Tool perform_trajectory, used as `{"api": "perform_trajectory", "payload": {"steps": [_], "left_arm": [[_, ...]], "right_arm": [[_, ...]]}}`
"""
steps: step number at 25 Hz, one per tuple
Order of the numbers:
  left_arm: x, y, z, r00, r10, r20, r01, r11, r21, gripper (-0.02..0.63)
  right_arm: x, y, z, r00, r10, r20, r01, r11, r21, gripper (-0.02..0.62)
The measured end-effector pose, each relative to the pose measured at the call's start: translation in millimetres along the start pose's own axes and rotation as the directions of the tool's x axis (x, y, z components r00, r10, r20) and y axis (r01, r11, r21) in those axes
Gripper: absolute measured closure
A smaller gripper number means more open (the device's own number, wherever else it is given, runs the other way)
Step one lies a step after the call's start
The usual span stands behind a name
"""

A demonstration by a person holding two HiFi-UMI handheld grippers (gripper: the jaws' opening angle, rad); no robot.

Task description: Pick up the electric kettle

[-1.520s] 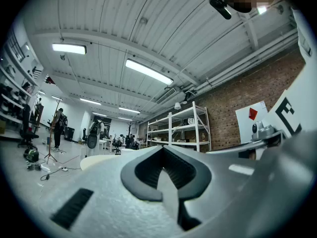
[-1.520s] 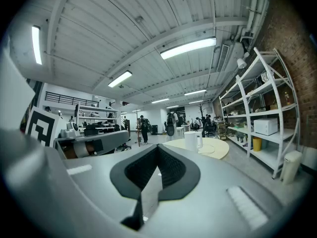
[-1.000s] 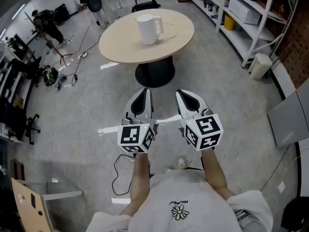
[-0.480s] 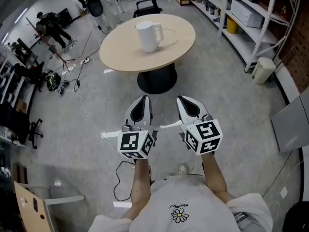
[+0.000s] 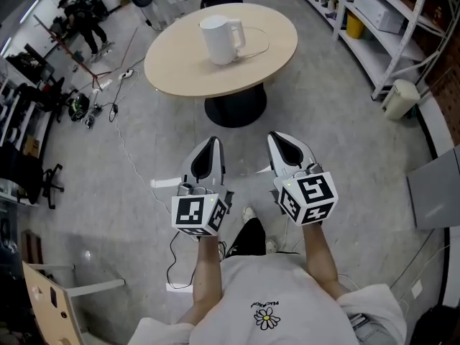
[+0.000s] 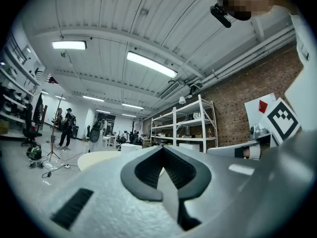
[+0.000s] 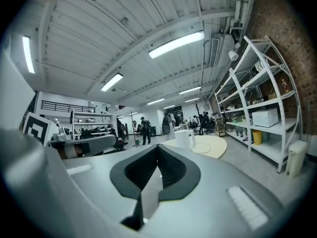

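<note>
A white electric kettle (image 5: 221,39) is seen upright on the round table (image 5: 187,70), its contents hidden from view. The left gripper (image 5: 212,146) and right gripper (image 5: 280,141) are held side by side, well apart from it, both pairs of jaws pressed together and empty.

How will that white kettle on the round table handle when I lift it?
Probably rigid: the kettle looks like a smooth, hard white jug. The smooth body may slip, so its side handle seems safer. Upright and tall on the round table, it could tip if nudged.
</note>
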State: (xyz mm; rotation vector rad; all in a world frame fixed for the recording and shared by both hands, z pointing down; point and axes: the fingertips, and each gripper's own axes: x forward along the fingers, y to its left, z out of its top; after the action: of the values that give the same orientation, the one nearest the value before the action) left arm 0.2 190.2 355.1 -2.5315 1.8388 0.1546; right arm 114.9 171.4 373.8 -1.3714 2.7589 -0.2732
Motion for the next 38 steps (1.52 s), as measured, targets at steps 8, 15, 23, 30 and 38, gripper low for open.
{"api": "perform_trajectory", "payload": {"steps": [8, 15, 23, 30, 38], "left_arm": [[105.3, 65.5, -8.5, 0.998, -0.039, 0.056, 0.038, 0.999, 0.008, 0.603], [221.6, 172.5, 0.2, 0.998, -0.026, 0.065, 0.031, 0.996, -0.078, 0.604], [308.5, 231.2, -23.9, 0.999, -0.021, 0.039, 0.025, 0.994, -0.103, 0.603], [391.6, 257.8, -59.4, 0.998, -0.062, -0.019, 0.058, 0.987, -0.151, 0.464], [490.1, 302.7, -114.8, 0.990, -0.037, -0.136, 0.022, 0.994, -0.111, 0.285]], "right_arm": [[111.7, -62.1, 16.0, 0.993, -0.083, 0.078, 0.081, 0.996, 0.034, 0.588], [243.6, -104.3, 56.1, 0.990, -0.079, 0.120, 0.067, 0.993, 0.101, 0.588], [335.2, -155.8, 41.6, 0.994, -0.106, 0.019, 0.104, 0.990, 0.094, 0.523], [426.0, -204.7, 25.5, 0.994, -0.079, -0.070, 0.082, 0.996, 0.045, 0.459], [534.2, -278.8, -24.3, 0.970, -0.079, -0.230, 0.074, 0.997, -0.034, 0.425]]}}
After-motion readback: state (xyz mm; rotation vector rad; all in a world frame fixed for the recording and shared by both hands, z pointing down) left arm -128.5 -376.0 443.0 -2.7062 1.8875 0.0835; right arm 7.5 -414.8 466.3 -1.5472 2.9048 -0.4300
